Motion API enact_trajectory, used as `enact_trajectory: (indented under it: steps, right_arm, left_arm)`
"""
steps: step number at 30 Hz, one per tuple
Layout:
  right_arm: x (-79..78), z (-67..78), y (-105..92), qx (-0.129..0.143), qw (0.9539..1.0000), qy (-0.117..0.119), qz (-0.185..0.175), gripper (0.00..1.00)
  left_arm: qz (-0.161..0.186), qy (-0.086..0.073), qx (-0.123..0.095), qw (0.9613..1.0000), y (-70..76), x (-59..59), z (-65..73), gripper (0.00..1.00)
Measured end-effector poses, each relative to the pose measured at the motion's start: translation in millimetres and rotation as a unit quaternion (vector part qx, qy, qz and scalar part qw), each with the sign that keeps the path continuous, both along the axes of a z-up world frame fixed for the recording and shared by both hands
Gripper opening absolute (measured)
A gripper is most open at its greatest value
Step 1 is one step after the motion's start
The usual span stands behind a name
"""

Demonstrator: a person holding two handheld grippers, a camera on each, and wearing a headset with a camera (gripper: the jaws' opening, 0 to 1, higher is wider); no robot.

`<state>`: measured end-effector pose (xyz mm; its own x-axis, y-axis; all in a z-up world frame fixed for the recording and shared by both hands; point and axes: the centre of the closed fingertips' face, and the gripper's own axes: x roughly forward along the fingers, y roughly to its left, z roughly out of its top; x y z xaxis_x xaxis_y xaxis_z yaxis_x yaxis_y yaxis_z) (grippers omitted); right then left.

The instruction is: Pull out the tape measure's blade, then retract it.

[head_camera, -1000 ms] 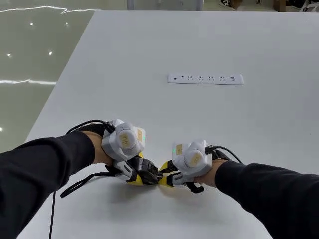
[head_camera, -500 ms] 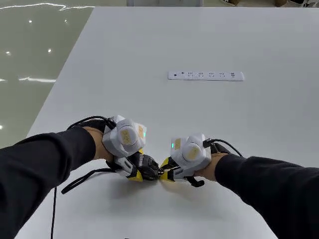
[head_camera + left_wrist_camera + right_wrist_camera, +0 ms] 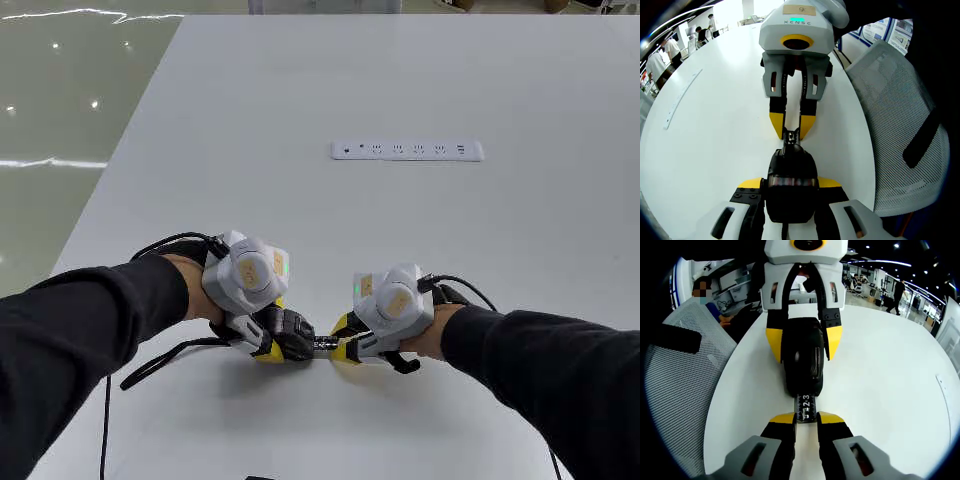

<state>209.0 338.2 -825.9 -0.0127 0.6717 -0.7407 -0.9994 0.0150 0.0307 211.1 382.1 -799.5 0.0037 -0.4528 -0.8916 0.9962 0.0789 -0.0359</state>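
Note:
The black tape measure (image 3: 293, 337) rests low on the white table (image 3: 400, 80), clamped between the yellow-tipped jaws of my left gripper (image 3: 281, 341). Its case (image 3: 791, 182) sits between those jaws in the left gripper view. A short length of black blade (image 3: 804, 409) with white numbers runs out of the case (image 3: 802, 357). My right gripper (image 3: 336, 349) is shut on the blade's end, and in the left gripper view that gripper (image 3: 792, 134) pinches the blade tip. The two grippers face each other, a few centimetres apart.
A white power strip (image 3: 407, 151) lies flat further back on the table. The table's left edge drops to a glossy floor (image 3: 60, 120). A black cable (image 3: 160, 361) trails from the left gripper. A mesh chair (image 3: 900, 130) stands behind, and people stand far off.
My right gripper has moved slightly right, away from the left one, and a short piece of blade now shows between them. The head camera has shifted a little.

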Motion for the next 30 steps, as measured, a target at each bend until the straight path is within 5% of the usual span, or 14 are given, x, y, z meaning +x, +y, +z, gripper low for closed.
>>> enact_trajectory:
  steps: [7,30]
  right_arm:
    - [-3.5,0.4,12.6,0.020,0.9998,0.001,0.000,0.13]
    - [-0.3,2.9,-15.3,0.001,1.0000,-0.004,-0.003,0.11]
  left_arm:
    - [0.002,0.000,-0.001,1.0000,-0.3,-0.8,0.1,0.34]
    - [0.005,-0.008,0.005,0.9999,2.6,-1.2,0.8,0.34]
